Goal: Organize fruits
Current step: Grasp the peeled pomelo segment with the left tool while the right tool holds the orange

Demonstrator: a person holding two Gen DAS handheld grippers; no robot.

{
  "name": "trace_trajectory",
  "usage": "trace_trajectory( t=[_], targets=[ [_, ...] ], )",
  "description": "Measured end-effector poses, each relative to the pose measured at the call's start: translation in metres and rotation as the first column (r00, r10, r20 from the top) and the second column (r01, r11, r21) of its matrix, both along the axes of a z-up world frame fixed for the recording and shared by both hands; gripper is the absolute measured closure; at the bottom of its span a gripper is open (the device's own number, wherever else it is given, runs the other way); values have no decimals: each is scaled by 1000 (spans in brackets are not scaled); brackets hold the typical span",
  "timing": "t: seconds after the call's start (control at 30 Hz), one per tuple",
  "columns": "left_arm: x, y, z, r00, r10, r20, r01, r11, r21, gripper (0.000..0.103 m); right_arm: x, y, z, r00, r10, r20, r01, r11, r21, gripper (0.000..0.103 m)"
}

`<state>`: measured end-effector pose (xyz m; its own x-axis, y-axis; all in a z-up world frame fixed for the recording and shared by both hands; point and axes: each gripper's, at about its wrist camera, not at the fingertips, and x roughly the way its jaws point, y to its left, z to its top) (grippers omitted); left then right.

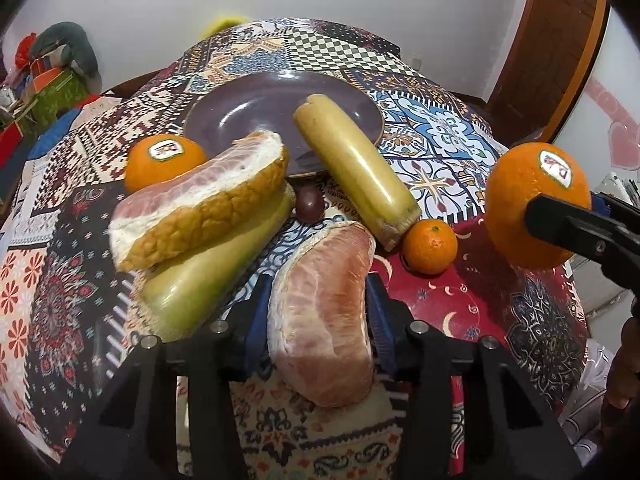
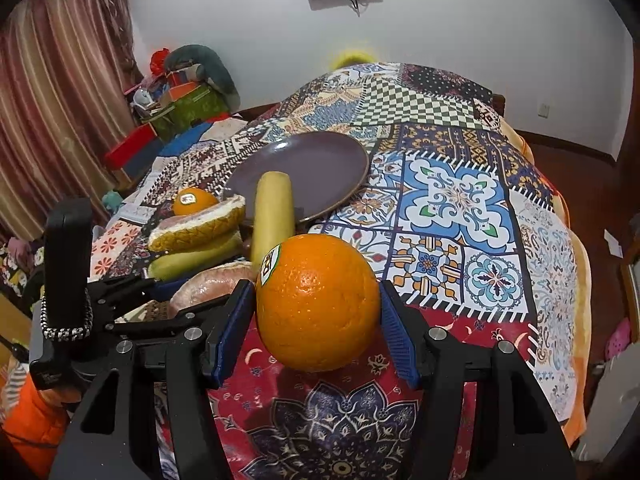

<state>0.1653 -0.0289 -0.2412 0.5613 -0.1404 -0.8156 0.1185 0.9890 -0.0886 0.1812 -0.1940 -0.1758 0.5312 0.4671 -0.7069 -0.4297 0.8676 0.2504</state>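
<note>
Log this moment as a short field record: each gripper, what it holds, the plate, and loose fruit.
left gripper: pads closed against a peeled pomelo segment
right gripper: shut on a stickered orange, raised off the cloth
plate: purple, holds only the far end of a yellow-green fruit
loose fruit: second orange, small mandarin, pomelo wedge with rind stacked on another yellow-green fruit
surface: patterned tablecloth
</note>
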Motion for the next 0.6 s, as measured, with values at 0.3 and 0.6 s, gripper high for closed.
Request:
trace_trajectory(
  t=[0.3,0.6],
  targets=[
    [-23,7,33,997,20,79,-18,1000,-15,58,-12,5,20,999,-2,51,2,1000,2,44],
    [-29,21,77,980,55,193,-48,998,-38,57,-14,9,42,993,-13,117,12,1000,11,44]
  ],
)
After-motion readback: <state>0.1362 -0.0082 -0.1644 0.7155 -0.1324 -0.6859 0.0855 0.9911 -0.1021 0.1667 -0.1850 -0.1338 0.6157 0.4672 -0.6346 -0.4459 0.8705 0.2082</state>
